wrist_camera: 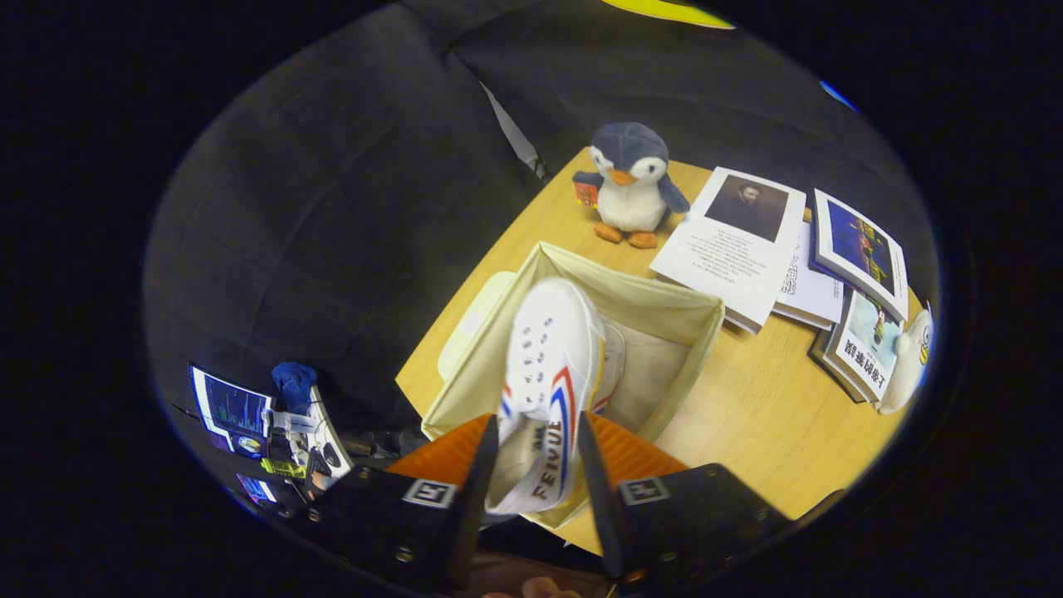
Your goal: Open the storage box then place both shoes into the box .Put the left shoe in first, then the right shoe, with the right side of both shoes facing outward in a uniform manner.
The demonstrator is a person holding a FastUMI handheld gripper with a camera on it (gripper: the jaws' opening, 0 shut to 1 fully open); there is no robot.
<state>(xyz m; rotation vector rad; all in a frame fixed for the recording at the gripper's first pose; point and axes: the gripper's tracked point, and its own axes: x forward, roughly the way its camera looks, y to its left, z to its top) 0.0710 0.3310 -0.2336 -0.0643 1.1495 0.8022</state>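
Observation:
A white canvas shoe (548, 365) with red and blue side stripes hangs toe-forward over the open cream fabric storage box (664, 303). My gripper (538, 453) is shut on the shoe's heel end, one finger on each side. A second white shoe (613, 365) lies inside the box, mostly hidden behind the held one. The box's cream lid (469, 320) lies flat on the wooden table (747, 415), just left of the box.
A plush penguin (631, 183) stands beyond the box. Several books and papers (739, 241) spread to its right, with a white plush toy (909, 357) at the far right. A desk with screens and cables (266, 423) sits lower left, off the table.

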